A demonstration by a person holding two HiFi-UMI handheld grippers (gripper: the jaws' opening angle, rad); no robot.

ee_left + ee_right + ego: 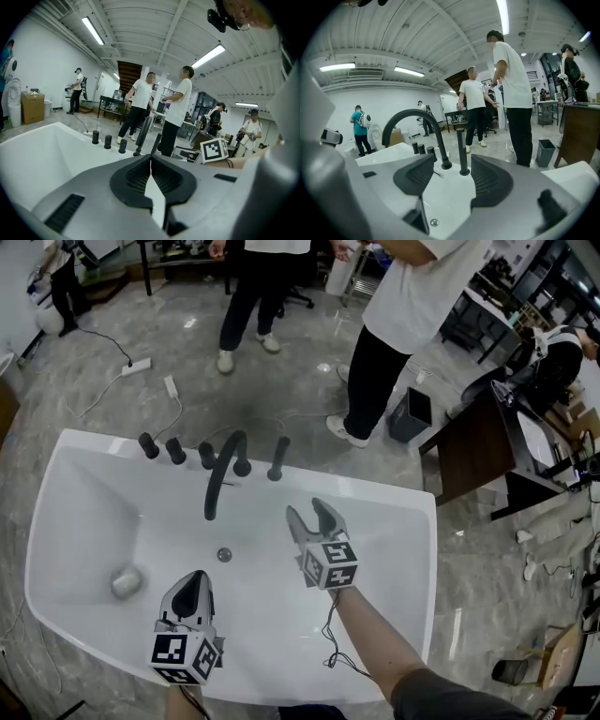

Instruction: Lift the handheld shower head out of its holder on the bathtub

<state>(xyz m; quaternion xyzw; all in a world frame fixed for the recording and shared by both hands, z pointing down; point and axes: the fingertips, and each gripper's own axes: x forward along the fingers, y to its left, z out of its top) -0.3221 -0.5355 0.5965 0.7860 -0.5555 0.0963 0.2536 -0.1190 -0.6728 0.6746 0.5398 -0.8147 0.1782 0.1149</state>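
Note:
The handheld shower head [278, 457], a slim black stick, stands upright in its holder on the far rim of the white bathtub [84, 451]. It is just right of the arched black spout [223, 474] and three black knobs [175, 450]. My right gripper [315, 514] hovers over the tub, open and holding nothing, a short way in front of the shower head [462, 151]. In the right gripper view the shower head stands between the open jaws, apart from them, beside the spout [410, 121]. My left gripper [193, 583] is nearer the front rim, shut and holding nothing [150, 164].
A drain [224, 555] and a round grey fitting [127, 581] sit in the tub floor. Two people [394, 324] stand on the marble floor beyond the far rim. A black bin [410, 415] and a dark desk [473, 451] are at the right. A power strip [136, 366] lies at the back left.

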